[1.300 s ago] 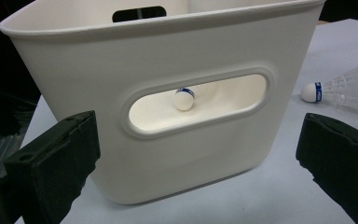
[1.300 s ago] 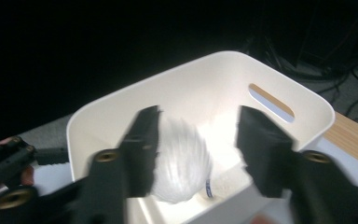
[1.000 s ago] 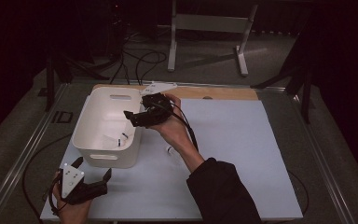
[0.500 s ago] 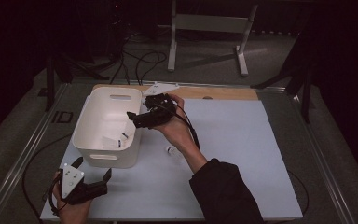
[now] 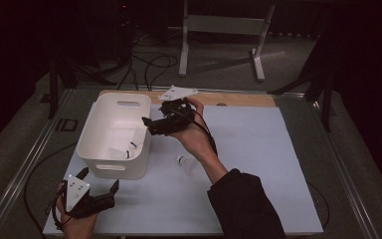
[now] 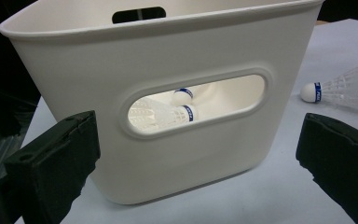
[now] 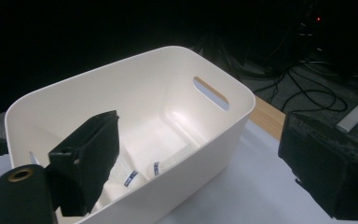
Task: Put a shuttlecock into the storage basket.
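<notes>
The right gripper [image 5: 151, 125] has been drawing back from over the white bin [image 5: 95, 144], its jaws just opening and now gaping empty. Two shuttlecocks [image 7: 142, 175] are lying inside the bin below it. Another shuttlecock [image 5: 188, 164] is lying on the mat beneath the wrist. The left gripper [image 5: 97, 178] is resting wide open, just before the bin.

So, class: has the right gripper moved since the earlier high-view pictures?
Yes, slightly. Against the white bin, the right gripper has drawn back from over its inside to its right rim, jaws just opening, nothing between them.
</notes>
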Motion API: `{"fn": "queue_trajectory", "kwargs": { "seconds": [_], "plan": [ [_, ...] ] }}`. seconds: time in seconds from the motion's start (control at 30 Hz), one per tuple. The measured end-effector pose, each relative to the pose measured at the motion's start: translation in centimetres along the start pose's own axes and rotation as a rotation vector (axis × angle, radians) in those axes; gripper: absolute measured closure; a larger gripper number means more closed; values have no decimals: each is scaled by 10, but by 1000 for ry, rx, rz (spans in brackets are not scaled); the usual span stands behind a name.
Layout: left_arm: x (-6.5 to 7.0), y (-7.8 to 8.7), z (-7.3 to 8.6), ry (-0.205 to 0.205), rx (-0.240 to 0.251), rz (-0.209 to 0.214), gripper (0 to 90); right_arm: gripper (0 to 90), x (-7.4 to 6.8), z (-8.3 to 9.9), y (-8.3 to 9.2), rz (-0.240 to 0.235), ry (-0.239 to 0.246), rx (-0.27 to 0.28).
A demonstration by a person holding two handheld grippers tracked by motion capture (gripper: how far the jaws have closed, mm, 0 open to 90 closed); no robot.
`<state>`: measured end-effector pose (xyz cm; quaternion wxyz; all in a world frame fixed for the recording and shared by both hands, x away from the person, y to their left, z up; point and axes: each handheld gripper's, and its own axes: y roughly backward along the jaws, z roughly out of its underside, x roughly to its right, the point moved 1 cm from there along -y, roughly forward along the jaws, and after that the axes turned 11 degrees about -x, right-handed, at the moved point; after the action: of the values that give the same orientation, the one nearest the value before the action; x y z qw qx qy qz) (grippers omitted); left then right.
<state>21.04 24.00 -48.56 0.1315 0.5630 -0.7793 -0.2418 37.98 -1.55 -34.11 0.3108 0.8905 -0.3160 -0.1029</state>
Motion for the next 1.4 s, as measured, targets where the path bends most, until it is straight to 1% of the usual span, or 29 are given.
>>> {"fn": "queue_trajectory", "kwargs": {
  "seconds": [0.2,0.3,0.47,0.83,1.1,1.4],
  "plan": [
    [0,-1,0,-1,-1,2,1,110,2,0,4,11,-9,13],
    [1,-1,0,-3,-2,2,1,105,3,1,6,22,-6,9],
    [0,-1,0,-1,-2,2,1,104,6,3,9,26,-8,8],
    [1,-1,0,-1,-2,2,1,103,15,11,11,45,-29,15],
    [1,-1,0,-3,-1,2,1,103,23,20,14,60,-45,14],
    [1,-1,0,0,-1,3,1,101,31,30,17,77,-74,10]
  ]
}}
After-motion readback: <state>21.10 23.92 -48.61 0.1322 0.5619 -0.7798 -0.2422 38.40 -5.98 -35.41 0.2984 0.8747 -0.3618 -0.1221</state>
